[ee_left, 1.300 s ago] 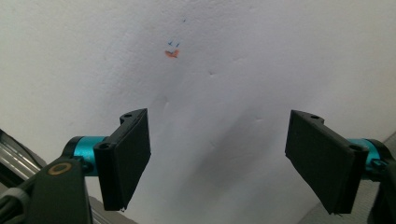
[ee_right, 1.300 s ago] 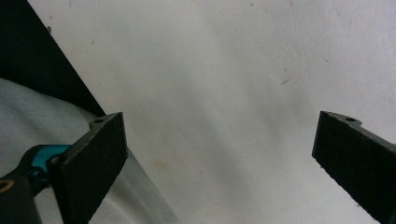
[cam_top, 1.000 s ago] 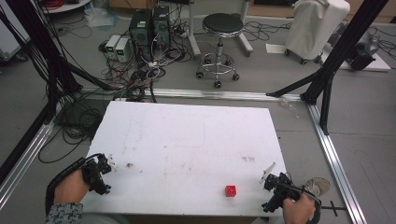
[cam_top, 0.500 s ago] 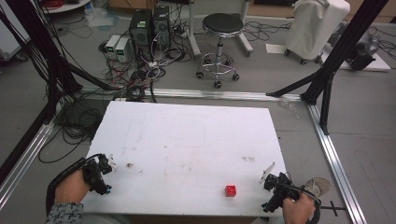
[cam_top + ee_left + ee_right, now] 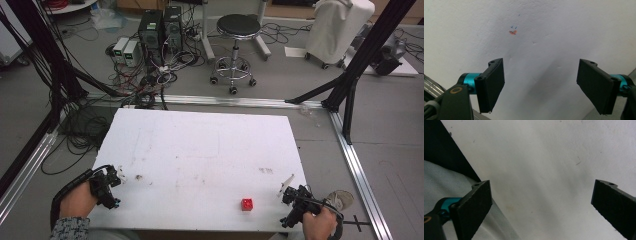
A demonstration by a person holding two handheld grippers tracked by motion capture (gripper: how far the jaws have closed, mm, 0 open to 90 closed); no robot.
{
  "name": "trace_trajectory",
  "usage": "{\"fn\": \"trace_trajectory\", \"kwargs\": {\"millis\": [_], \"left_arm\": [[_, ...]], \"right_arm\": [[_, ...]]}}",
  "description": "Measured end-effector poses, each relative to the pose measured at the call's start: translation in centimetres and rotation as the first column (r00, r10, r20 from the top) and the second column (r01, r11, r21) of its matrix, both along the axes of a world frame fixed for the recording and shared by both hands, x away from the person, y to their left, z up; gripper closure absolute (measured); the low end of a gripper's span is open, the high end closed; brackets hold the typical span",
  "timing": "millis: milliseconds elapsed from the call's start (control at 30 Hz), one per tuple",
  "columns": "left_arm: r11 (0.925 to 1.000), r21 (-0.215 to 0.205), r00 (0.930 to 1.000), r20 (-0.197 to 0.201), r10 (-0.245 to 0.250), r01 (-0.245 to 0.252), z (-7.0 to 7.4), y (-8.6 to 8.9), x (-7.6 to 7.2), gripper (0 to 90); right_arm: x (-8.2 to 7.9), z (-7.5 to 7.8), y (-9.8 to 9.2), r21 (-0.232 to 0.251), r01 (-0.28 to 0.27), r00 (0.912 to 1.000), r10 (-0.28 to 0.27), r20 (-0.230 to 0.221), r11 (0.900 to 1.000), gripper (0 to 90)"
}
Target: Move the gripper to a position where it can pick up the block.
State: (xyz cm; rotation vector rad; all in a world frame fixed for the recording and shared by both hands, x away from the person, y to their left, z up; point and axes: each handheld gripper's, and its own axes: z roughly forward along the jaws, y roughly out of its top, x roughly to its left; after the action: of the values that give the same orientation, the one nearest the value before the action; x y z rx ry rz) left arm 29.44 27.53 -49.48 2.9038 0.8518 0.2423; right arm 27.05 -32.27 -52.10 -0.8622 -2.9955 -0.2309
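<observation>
A small red cube sits on the white table near its front edge, right of centre. My right gripper hovers at the table's front right corner, a short way right of the cube; its jaws stand wide open over bare white surface. At the front left edge my left gripper is held by a hand, jaws spread wide with nothing between them. A small orange and blue mark lies on the table ahead of the left jaws.
A thin white stick-like scrap lies just beyond the right gripper. Aluminium rails frame the table. Behind it stand a black stool, computer boxes and tangled cables on the floor.
</observation>
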Motion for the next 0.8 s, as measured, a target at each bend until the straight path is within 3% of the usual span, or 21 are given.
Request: {"fn": "trace_trajectory", "kwargs": {"millis": [300, 567, 800], "left_arm": [[1.0, 0.0, 1.0, 0.008, 0.005, -0.005, 0.0, 0.0, 0.0, 22.5], [1.0, -0.007, 0.9999, 0.011, 0.007, -0.007, -0.2, -0.1, 0.0, 22.4], [0.9998, -0.012, 0.9998, 0.013, 0.014, -0.014, -0.2, 0.0, 0.0, 22.4]], "right_arm": [[0.0, 0.2, 0.1, 0.005, -0.011, 0.9998, 0.011, 0.019, 1.0, 2.6], [0.5, 0.6, 0.4, -0.008, -0.084, 0.9945, 0.085, 0.061, 0.996, 2.6], [0.8, 1.0, 1.1, -0.02, -0.156, 0.9834, 0.157, 0.091, 0.988, 2.6]]}}
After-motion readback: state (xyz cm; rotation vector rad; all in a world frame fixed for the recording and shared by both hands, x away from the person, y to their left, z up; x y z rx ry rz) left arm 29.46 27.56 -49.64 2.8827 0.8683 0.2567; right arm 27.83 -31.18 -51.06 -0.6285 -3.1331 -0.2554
